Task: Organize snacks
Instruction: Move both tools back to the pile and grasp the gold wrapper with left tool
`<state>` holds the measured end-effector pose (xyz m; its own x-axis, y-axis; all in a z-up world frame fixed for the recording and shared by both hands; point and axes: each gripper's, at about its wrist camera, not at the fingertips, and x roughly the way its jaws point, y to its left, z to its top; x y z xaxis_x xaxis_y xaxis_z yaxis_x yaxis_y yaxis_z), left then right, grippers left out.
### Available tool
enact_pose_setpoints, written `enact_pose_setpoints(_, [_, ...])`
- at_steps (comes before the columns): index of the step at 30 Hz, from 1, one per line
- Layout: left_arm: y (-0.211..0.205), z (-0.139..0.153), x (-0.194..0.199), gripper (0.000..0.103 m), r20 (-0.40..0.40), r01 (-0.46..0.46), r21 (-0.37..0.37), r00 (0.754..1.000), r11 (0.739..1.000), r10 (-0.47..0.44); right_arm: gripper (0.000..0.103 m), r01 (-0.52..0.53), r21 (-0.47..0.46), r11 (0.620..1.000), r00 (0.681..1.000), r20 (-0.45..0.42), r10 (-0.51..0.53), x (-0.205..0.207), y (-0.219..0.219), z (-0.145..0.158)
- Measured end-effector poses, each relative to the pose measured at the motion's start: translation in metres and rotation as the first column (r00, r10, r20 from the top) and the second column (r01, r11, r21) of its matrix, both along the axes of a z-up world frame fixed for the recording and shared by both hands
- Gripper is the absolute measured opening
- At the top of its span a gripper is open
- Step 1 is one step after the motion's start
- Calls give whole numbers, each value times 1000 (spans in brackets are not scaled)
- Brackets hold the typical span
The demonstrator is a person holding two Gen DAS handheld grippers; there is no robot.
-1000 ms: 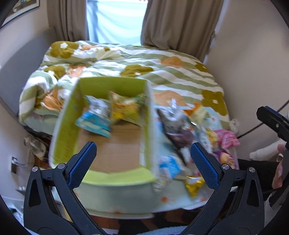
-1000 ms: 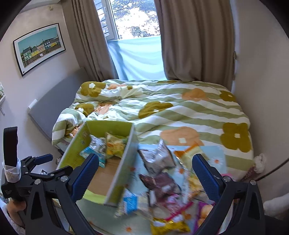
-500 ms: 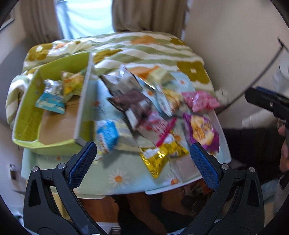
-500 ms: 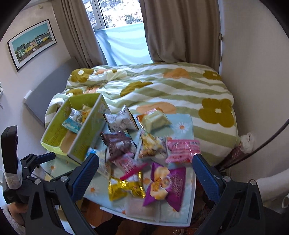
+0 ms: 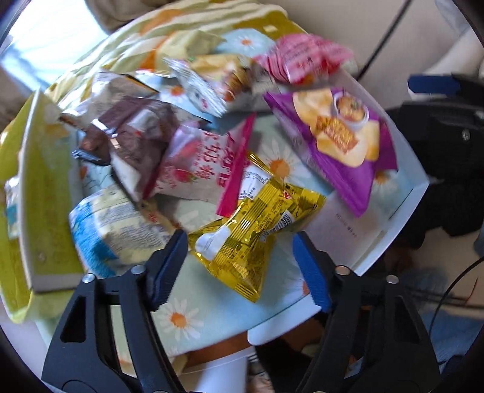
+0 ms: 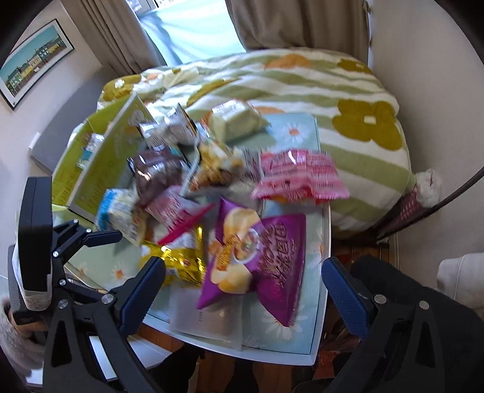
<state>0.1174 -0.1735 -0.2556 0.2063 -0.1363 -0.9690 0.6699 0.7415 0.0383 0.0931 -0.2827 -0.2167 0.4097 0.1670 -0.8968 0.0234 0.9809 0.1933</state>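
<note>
A: Left wrist view first. The left gripper (image 5: 239, 257) points steeply down at the table (image 5: 193, 305); its jaws have just been closing and stand apart, the gold packet (image 5: 257, 229) between them, and I see no pad pressing on it. The strawberry packet (image 5: 205, 160) lies at 12 o'clock of it, the purple chip bag (image 5: 338, 142) at 2, the blue-and-white packet (image 5: 112, 229) at 9 against the green box (image 5: 45, 193).

B: And the right wrist view?

A: The right gripper (image 6: 242, 287) has its jaws wide apart, with the purple chip bag between them and no pad touching it. Only here do the bed (image 6: 302, 81), curtains (image 6: 302, 21) and framed picture (image 6: 33, 60) show. The table's near edge lies at 6 o'clock, bare daisy cloth near 5; the pink packet (image 6: 296, 178) sits at 1.
</note>
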Motion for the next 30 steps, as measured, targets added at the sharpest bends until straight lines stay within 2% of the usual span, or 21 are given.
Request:
enact_pose_setpoints(1, [-2,-4,0,57,-9,14,0,1000,1000,-14,103,0,4,1000,1000,-5,0,1,-1,-5])
enact_pose_setpoints(3, [-3,-10,1,53,-24,28,-2,999,1000,-28,103,6,13,1000,1000,-17,-5,2,-3,-13])
enact_pose_setpoints(8, [-4,-25,9,53,-49,44,4,998,999,-44,103,13,30,999,999,-37,-12,5,-4,-30])
enact_pose_setpoints(15, [-26,-39,8,53,-20,123,81,992,989,-122,103,14,31,999,997,-72,-12,10,-3,-54])
enact_pose_setpoints(20, [-55,-46,-1,53,37,203,147,977,968,-210,103,27,48,998,996,-82,-23,10,-10,-63])
enact_pose_setpoints(26, [-69,-48,-8,43,41,237,152,969,960,-246,103,39,83,996,995,-92,-31,12,-20,-70])
enact_pose_setpoints(30, [-69,-43,-17,36,39,227,145,971,963,-234,103,36,101,994,995,-98,-26,17,-20,-74])
